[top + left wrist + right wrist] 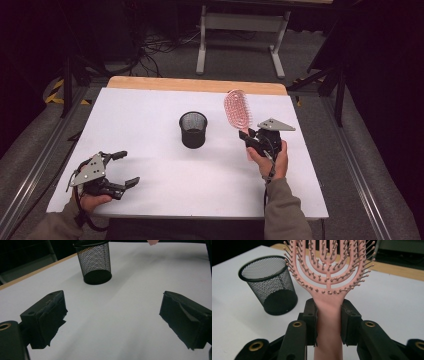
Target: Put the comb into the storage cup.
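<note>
Lower left of the high view: left gripper point(121, 168) in a hand point(90, 200) at the near edge of the white worktop point(150, 150), jaws spread wide, nothing between them, low over bare surface. Grey plate on top, tilted toward the camera. In the left gripper view, both black pads point(50, 317) standing well apart at lower left and lower right, white worktop between; mesh cup point(95, 262) at upper centre, a pink scrap of the brush point(152, 242) at the top edge.

Centre of the high view: black mesh cup point(193, 129), upright, mouth open, alone on the worktop, well apart from both grippers.

Right of centre in the high view: pink brush point(236, 110) held up off the worktop, head uppermost and leaning slightly left, just right of the cup and above its level. Right gripper point(248, 139) below it, clenched on the handle, the hand point(272, 160) wrapped round the gripper's body, sleeve running down to the bottom edge. In the right gripper view, handle rising up the middle of the frame, squeezed between the two jaws from either side; bristled face of the head turned toward the camera, filling top centre; cup point(268, 285) at left, on the worktop beyond the brush, not touching it. Wooden strip point(195, 84) along the worktop's far edge, upper centre.
</note>
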Tool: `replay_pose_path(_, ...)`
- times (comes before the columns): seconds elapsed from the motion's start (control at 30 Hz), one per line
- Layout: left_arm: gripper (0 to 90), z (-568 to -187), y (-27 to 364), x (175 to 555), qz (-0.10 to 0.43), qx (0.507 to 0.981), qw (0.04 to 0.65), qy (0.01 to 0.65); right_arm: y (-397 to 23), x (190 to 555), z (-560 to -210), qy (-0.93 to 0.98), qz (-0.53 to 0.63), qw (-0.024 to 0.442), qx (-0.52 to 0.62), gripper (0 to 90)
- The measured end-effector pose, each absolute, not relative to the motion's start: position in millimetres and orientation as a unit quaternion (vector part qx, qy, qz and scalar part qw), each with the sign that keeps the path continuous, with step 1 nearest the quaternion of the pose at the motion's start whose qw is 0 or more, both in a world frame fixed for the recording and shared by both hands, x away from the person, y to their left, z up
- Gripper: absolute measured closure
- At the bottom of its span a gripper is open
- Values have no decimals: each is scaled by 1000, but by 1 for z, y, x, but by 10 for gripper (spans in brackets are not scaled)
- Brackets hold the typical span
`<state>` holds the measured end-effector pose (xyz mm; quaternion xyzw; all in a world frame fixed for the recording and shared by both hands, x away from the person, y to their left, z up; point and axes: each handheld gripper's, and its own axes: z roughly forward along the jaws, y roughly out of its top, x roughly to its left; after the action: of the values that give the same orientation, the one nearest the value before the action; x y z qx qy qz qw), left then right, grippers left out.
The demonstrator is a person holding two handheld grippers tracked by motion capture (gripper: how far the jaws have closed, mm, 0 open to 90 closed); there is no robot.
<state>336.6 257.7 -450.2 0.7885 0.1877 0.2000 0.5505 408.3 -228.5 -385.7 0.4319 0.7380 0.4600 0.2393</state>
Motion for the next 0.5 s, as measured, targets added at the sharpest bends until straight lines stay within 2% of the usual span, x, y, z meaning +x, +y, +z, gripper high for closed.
replay_pose_path(0.5, 58, -450, 259, 337, 203, 785, 552, 194, -228, 397, -379, 700, 516, 287, 402, 700)
